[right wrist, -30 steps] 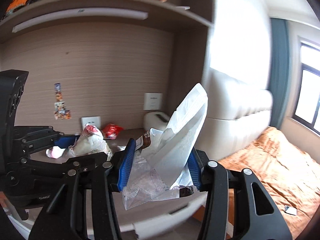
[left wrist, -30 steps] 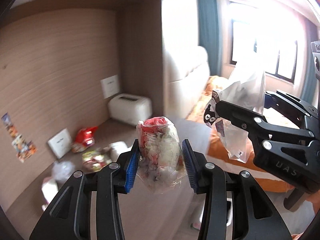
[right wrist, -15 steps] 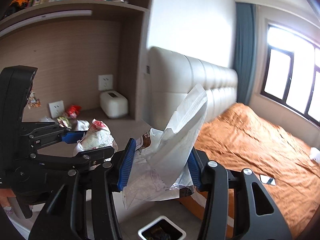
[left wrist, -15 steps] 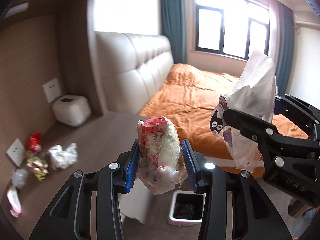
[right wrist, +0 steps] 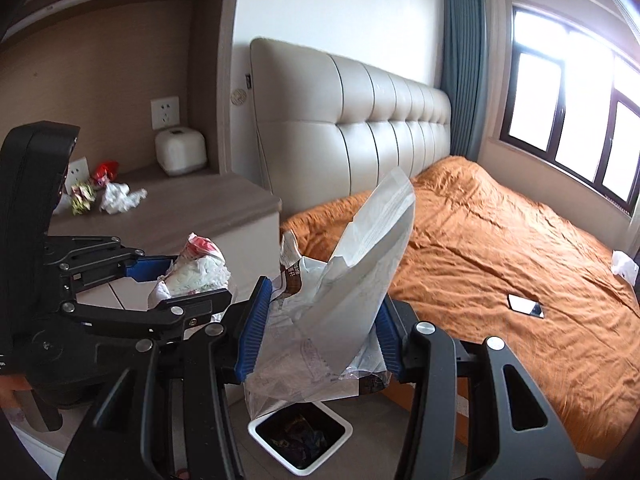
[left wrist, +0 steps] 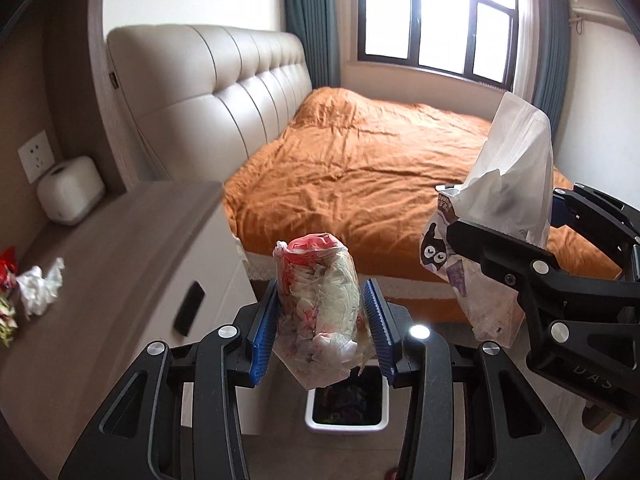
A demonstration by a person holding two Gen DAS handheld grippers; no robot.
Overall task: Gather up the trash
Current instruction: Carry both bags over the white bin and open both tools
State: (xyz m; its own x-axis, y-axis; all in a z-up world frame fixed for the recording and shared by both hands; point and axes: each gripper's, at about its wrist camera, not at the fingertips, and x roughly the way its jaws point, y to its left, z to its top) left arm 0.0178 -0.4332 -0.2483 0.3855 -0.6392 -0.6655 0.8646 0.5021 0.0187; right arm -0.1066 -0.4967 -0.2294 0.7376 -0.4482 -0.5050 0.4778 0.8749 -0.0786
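Two loads of trash held above the bin, drop not yet made.

A crumpled wad (left wrist: 320,316) is pinched upright between the pads of the left gripper (left wrist: 322,332); a clear bag (right wrist: 332,320), its long axis slanting up and right, is clamped in the right gripper (right wrist: 318,334). The white bin (left wrist: 347,426) is seen on the floor directly below and just ahead of both loads, its mouth open, between the cabinet (left wrist: 120,264) and the bed (left wrist: 380,168). Neither gripper can be judged clearly nearer. The gap is narrow, so a straight descent is judged safest. More scraps (right wrist: 120,198) are left on the cabinet top, near the back wall.
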